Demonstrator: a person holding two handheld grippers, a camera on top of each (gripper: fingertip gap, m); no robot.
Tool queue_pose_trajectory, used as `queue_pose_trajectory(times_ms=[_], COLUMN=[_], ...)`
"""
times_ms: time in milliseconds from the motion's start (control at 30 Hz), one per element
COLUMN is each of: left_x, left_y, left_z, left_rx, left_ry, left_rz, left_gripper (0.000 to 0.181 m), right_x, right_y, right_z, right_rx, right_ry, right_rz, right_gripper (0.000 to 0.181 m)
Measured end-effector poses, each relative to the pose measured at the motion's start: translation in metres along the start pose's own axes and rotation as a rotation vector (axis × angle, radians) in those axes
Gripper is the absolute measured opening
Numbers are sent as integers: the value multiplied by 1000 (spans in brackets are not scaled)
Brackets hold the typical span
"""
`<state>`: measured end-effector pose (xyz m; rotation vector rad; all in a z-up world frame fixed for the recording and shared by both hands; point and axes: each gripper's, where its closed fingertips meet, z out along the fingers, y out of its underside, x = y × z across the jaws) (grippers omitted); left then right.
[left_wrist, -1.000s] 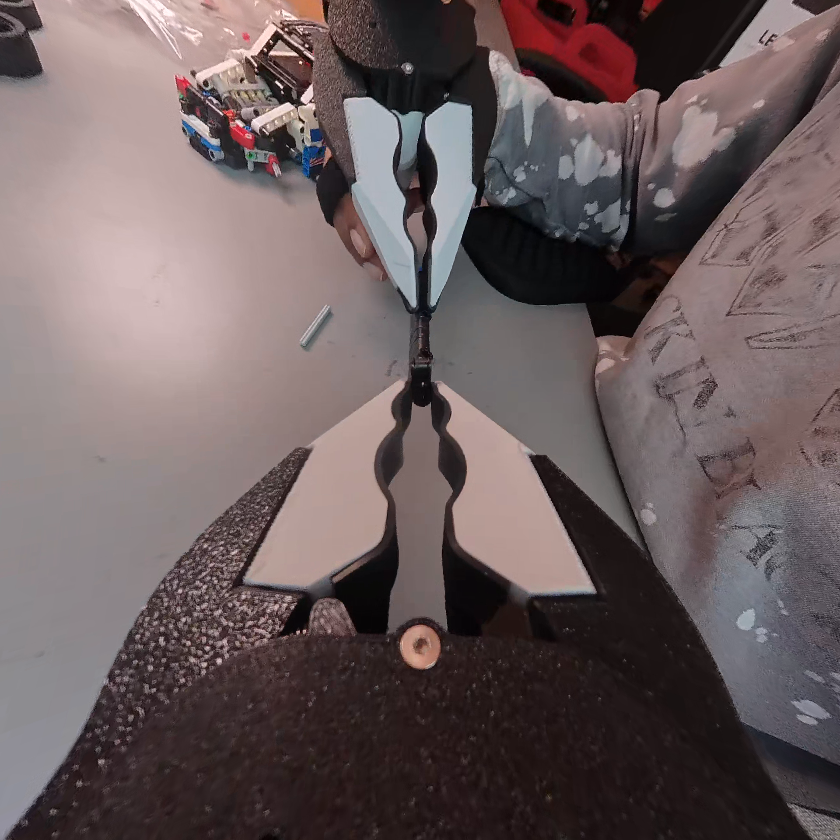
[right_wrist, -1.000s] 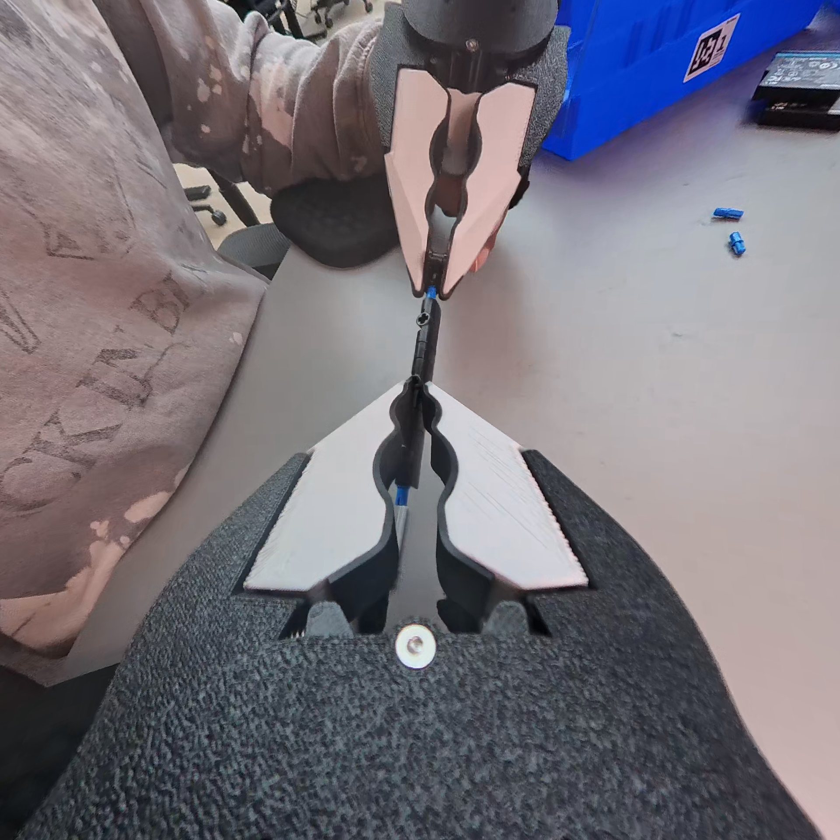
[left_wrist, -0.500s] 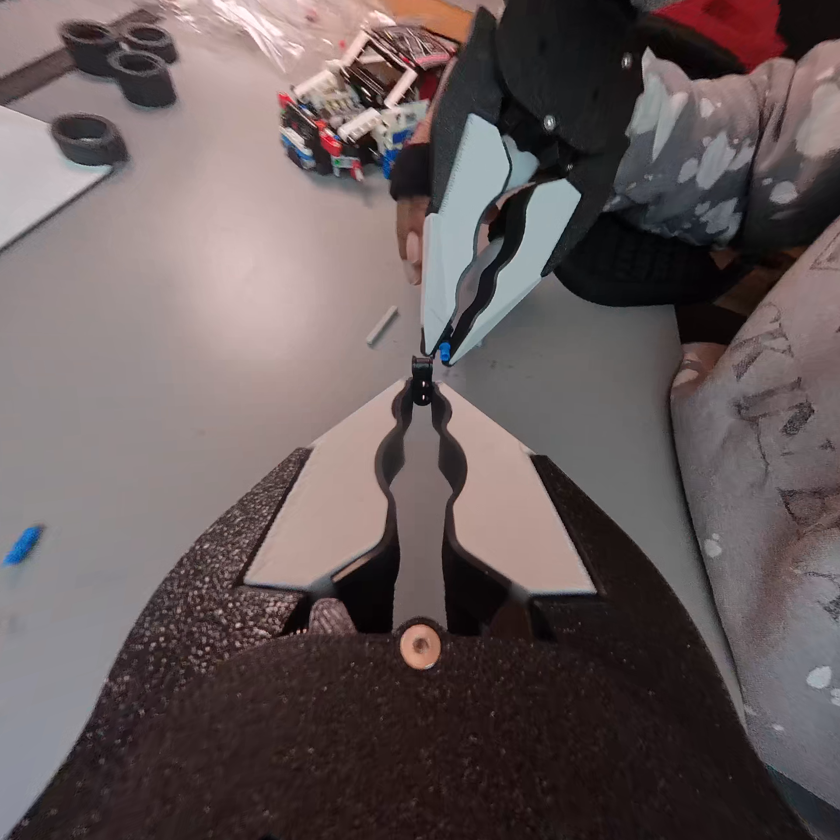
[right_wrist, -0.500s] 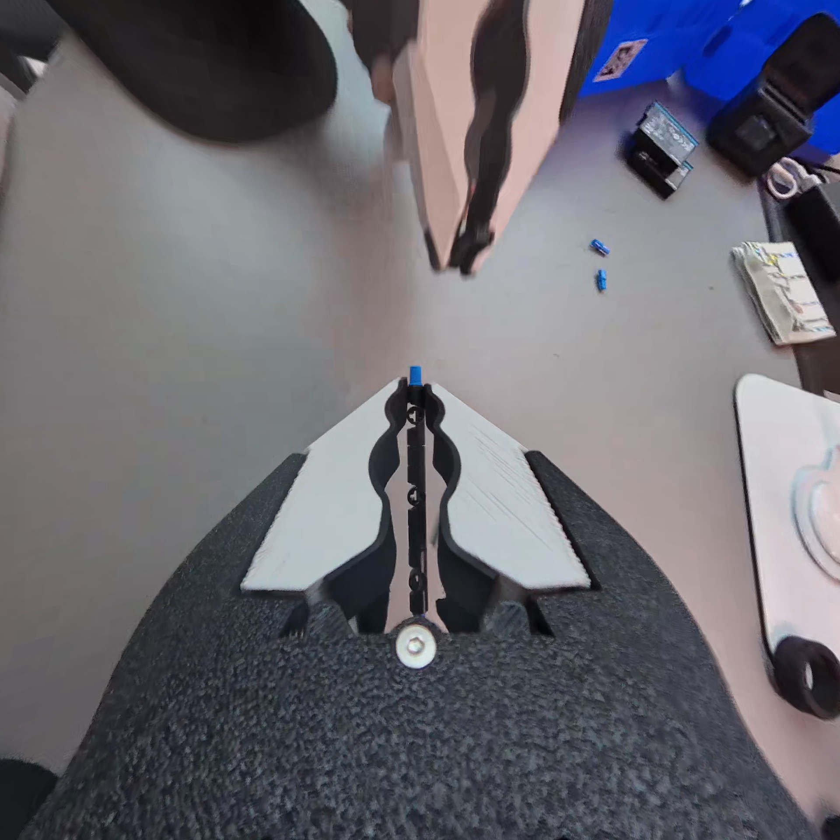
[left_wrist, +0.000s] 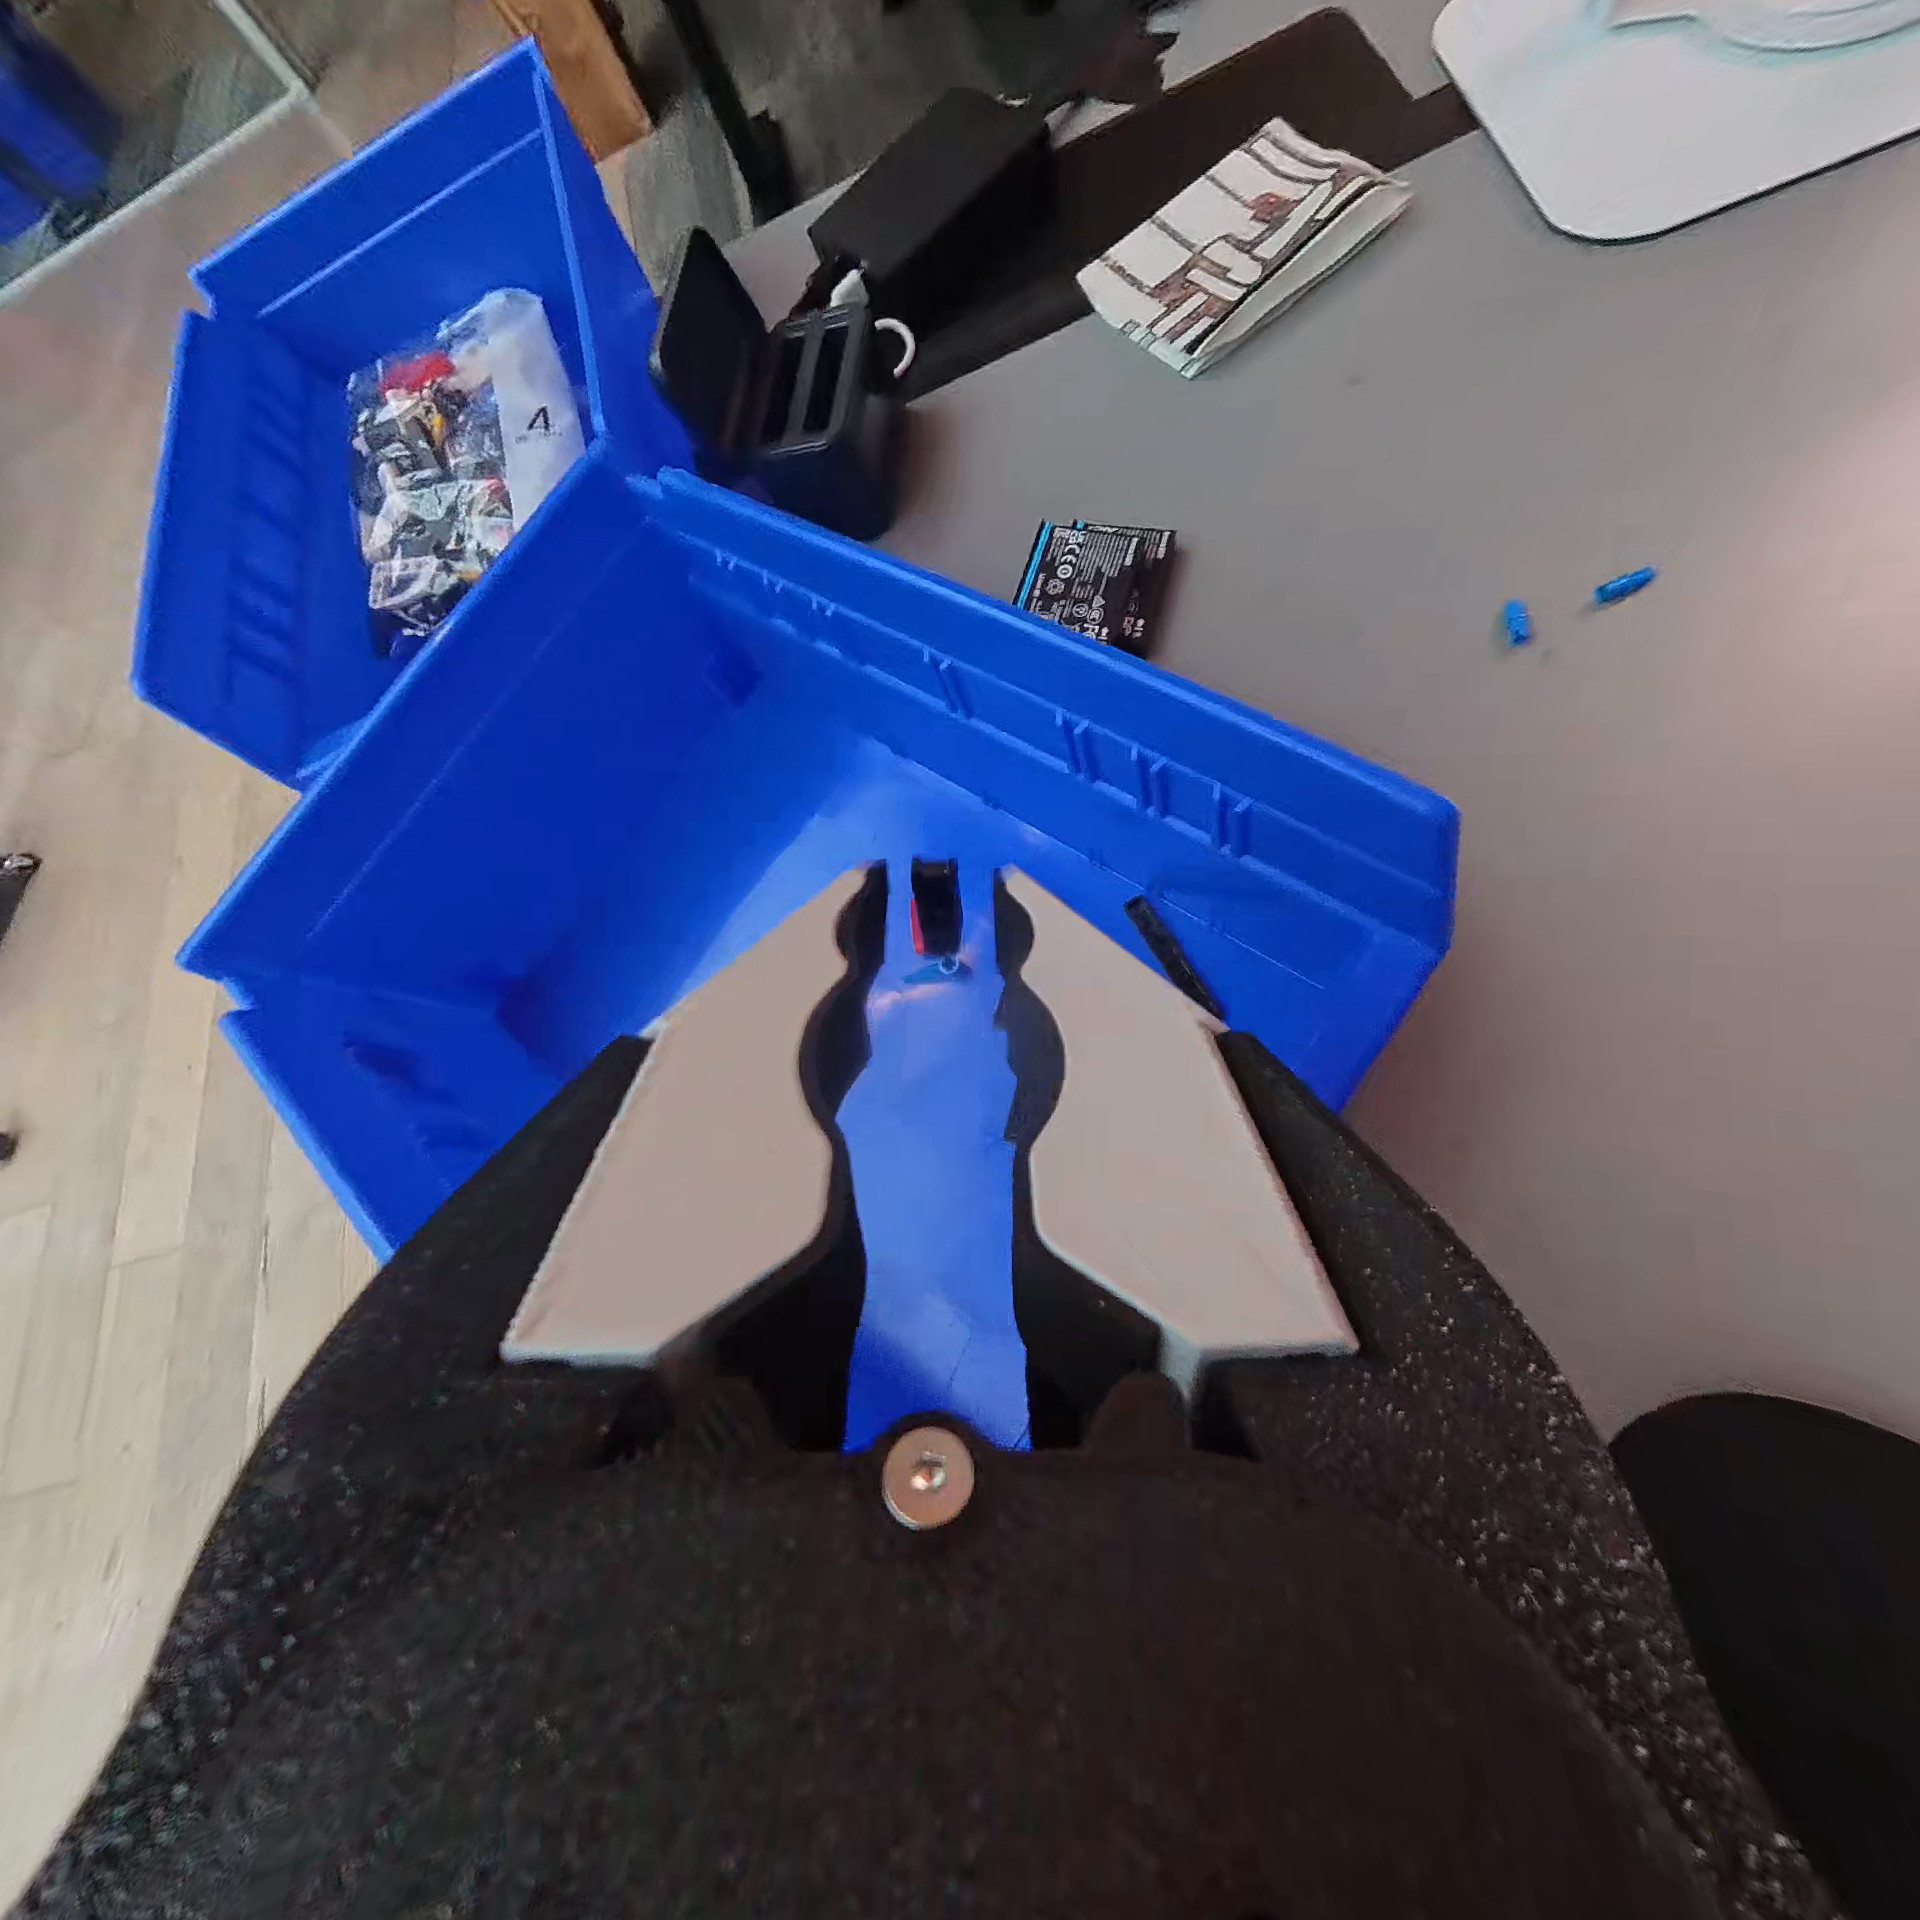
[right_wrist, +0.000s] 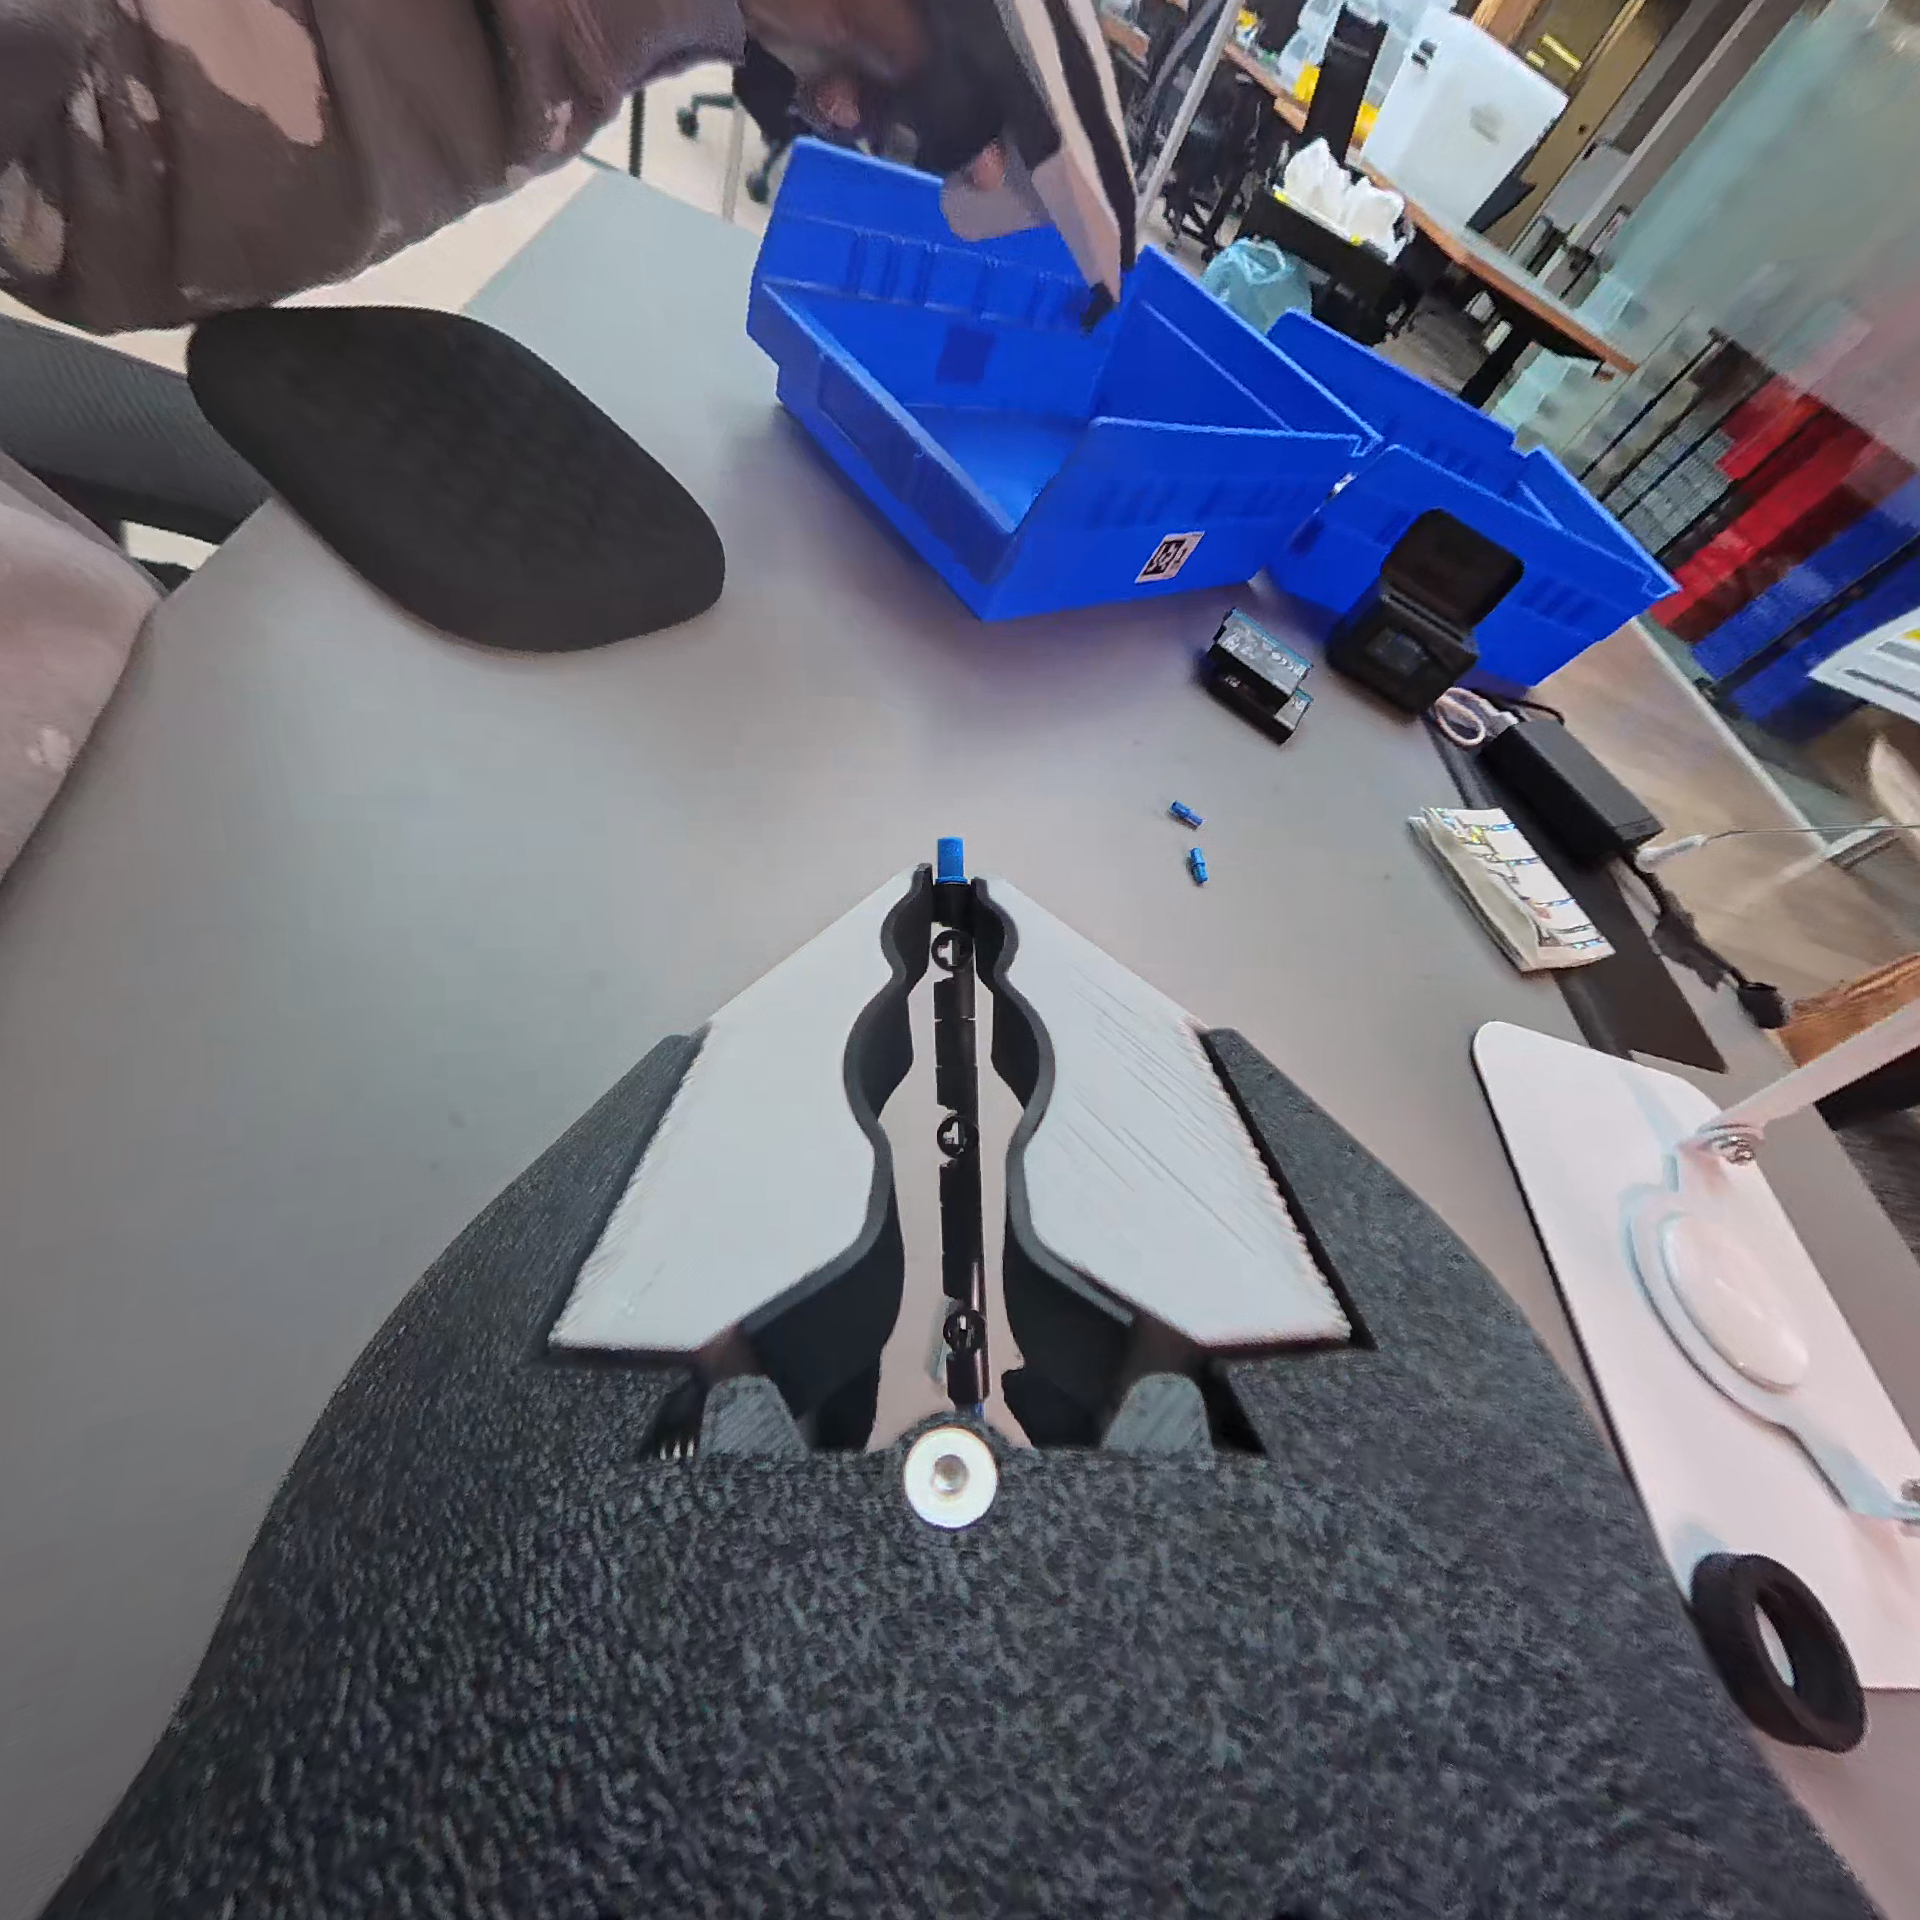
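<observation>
Over blue bin (left_wrist: 1039, 717): left gripper (left_wrist: 940, 883) open above small black-red piece (left_wrist: 932, 904); could misgrab. Right gripper (right_wrist: 948, 883) clamps black beam (right_wrist: 958, 1122); blue pin (right_wrist: 949, 858) could slip out.

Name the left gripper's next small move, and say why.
Probably lift the left gripper straight up out of the blue bin: its jaws stand open, and the black-and-red piece sits loose between its tips, inside the bin.

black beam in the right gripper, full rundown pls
The black beam is a thin, plastic-looking bar with round cross-marked holes along it. It lies lengthwise down the gap of the right gripper, which is shut on it. A small blue pin pokes out past the fingertips. It hangs above the grey table, touching nothing else.
</observation>
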<state>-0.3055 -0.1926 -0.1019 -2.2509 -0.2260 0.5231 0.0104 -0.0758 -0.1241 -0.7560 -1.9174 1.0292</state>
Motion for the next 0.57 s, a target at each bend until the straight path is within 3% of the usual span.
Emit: queue_pose_trajectory(times_ms=[67,133,233,300,433,567], left_x=[10,44,137,196,279,320], left_y=[-10,-41,-85,-98,-97,-86], left_z=[0,-9,-35,-54,-70,-50], left_rx=[59,217,408,464,350,132], left_ry=[-3,114,552,828,1198,1327], left_rz=[-2,-26,-57,-18,-14,-167], left_gripper=[37,39,38,31,25,23], right_x=[3,6,8,7,12,15], right_y=[-5,-12,-24,-32,-21,-1], right_z=[-1,-2,-3,-4,-1,5], right_rx=[20,45,115,174,78,-101], right_ry=[37,68,56,18,84,190], right_rz=[-20,-25,46,135,91,-73], right_gripper=[7,7,7,7,8,7])
